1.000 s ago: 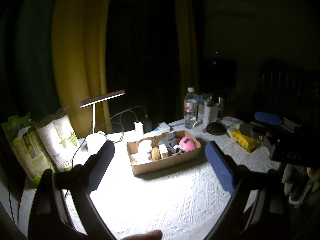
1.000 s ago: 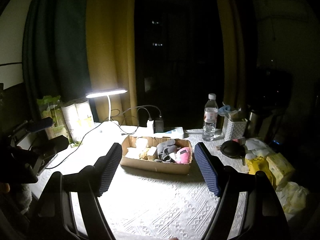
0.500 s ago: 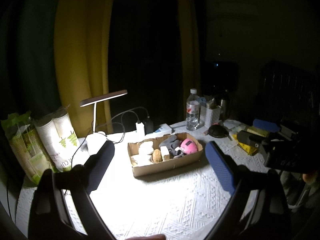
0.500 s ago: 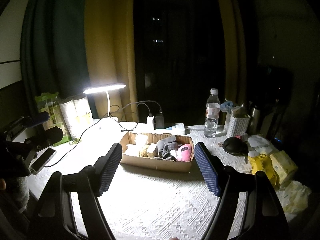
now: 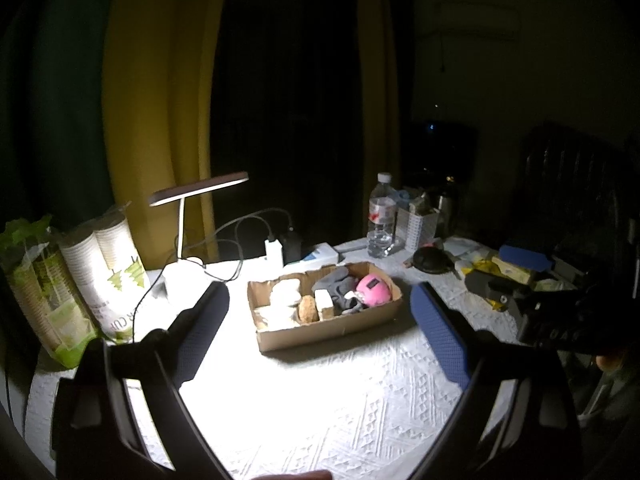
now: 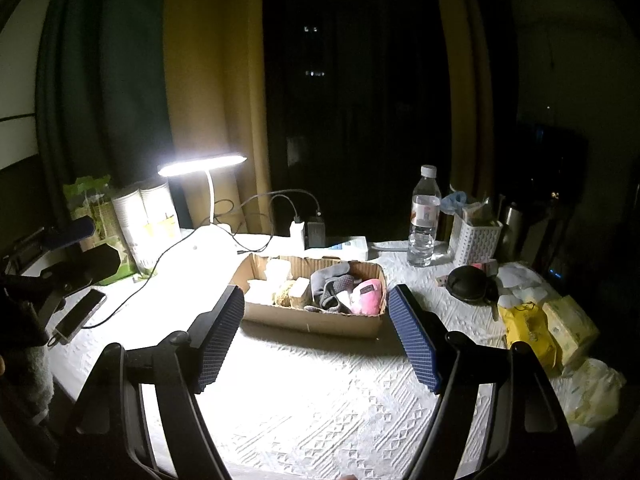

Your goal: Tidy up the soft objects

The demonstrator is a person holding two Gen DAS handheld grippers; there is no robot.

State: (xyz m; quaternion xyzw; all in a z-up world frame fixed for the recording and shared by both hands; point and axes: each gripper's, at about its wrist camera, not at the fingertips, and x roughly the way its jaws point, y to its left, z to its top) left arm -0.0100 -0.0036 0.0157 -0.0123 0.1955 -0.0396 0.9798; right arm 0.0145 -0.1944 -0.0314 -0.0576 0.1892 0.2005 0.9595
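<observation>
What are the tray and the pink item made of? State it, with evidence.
Tray: corrugated cardboard, matte brown; its cut rim looks wavy. Pink item: seemingly plush fabric, matte and rounded, though too small to be sure.

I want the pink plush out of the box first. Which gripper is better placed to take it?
Probably the right gripper: the pink plush lies at the right end of the cardboard box, close by its right-hand finger. The left gripper, also open and empty, sees it farther off, across the box.
</observation>
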